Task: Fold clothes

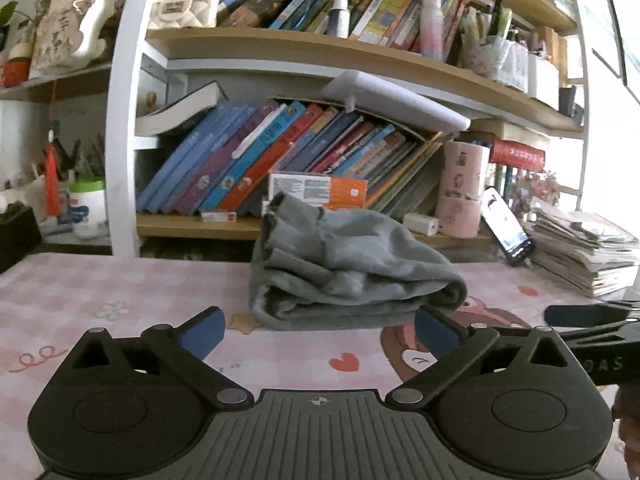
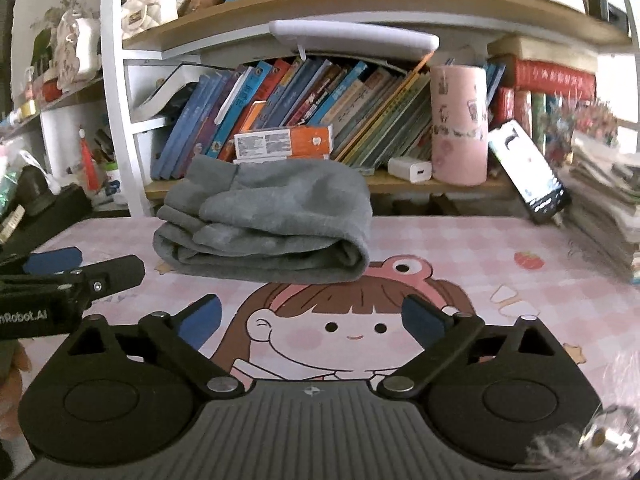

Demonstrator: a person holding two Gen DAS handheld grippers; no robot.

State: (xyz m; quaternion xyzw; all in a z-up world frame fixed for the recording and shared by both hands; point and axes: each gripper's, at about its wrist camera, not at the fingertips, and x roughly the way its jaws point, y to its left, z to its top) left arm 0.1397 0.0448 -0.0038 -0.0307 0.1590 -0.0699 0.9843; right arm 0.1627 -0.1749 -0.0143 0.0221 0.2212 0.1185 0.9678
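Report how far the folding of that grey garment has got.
Done, it seems: the grey garment lies folded over in a compact bundle on the pink cartoon mat, in front of the bookshelf. In hand: nothing; the left gripper and right gripper are both open and apart from the cloth. Left: perhaps tidying the loose cuff end; no other clothes show.

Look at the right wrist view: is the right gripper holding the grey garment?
No. The right gripper is open and empty, apart from the folded grey garment lying on the mat.
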